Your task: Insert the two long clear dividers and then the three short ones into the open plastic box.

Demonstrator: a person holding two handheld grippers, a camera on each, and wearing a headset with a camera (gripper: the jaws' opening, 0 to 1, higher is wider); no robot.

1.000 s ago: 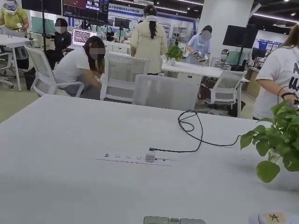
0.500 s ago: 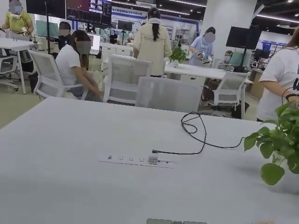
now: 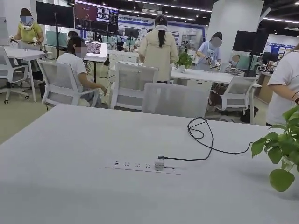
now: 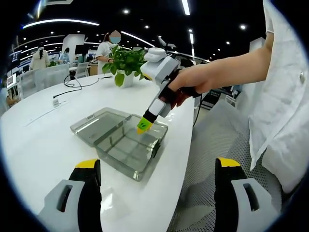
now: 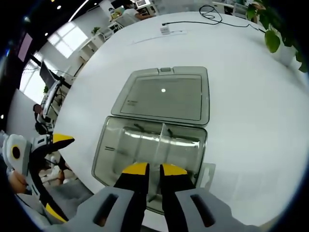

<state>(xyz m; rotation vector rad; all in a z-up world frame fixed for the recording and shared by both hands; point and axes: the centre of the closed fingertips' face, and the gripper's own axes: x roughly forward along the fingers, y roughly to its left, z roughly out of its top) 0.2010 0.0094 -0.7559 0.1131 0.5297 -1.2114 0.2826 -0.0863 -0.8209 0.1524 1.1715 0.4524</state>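
The right hand-held gripper point(image 5: 154, 169), jaws closed to a slit, hangs over the near edge of the open box point(image 5: 101, 147), with dividers point(image 5: 161, 133) standing just ahead of it. The left hand-held gripper point(image 4: 157, 166) gapes wide, the box ahead of it on the surface point(image 4: 29, 135).

Box point(image 5: 145, 140) sat on the table point(image 3: 70, 163) near its front edge, lid point(image 5: 164, 96) lying flat on the far side. Right gripper point(image 5: 154, 169) hung over the box's near wall; left gripper point(image 4: 157, 163) was well apart to its left. Power strip point(image 3: 140, 166) lay beyond the lid, cable point(image 3: 200, 130) behind it, plant point(image 3: 281, 179) off to the right.
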